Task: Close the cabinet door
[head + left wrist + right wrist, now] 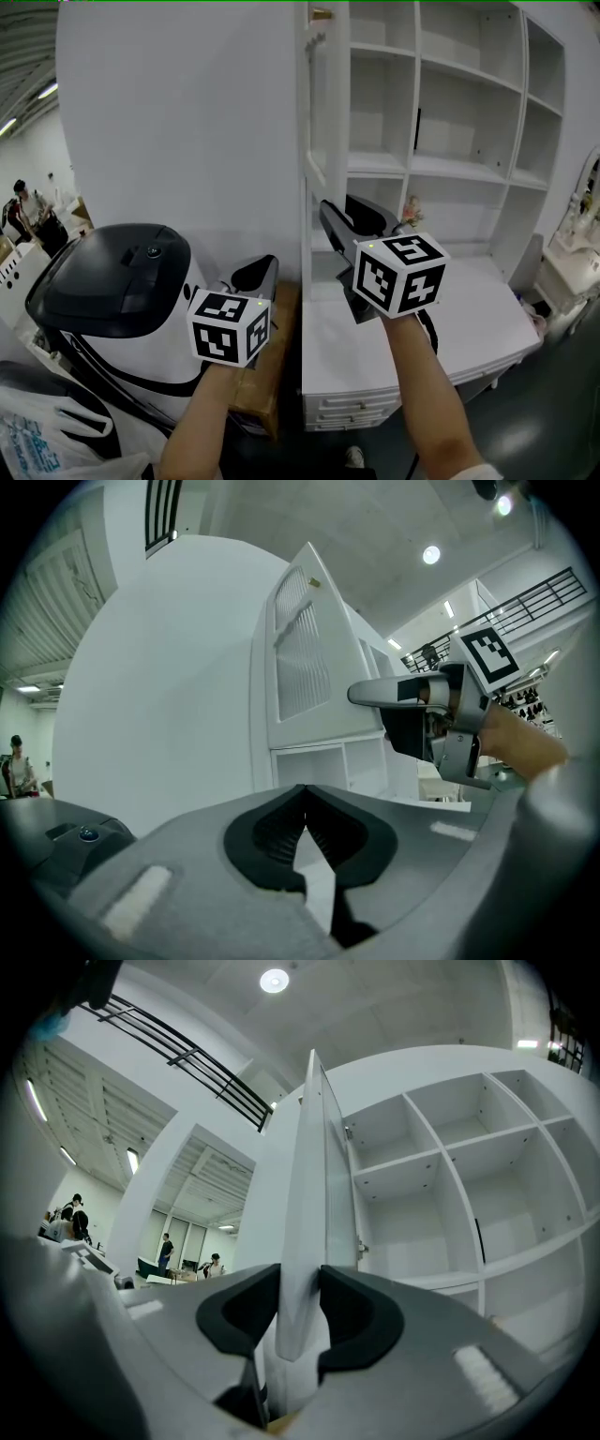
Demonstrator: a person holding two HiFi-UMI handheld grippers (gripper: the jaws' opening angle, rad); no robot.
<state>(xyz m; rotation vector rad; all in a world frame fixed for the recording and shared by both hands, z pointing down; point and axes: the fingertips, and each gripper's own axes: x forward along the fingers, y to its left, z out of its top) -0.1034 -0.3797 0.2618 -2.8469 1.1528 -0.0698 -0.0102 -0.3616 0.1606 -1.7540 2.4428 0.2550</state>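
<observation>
**Door gripped, not yet closed**

The cabinet door stood wide open, edge-on to the head view, leaving the shelves fully exposed. The right hand-held gripper was clamped narrowly on the door's free edge, a pad on each face. The left hand-held gripper hung low beside it, jaws together, holding nothing. Judged progress: the grasp looked done, but the whole swing remained. The door had yet to be pushed round to the cabinet front above the bench.

Bright even indoor light, ceiling lamp glaring; gripper views fisheye-warped, dark vignetted corners
</observation>
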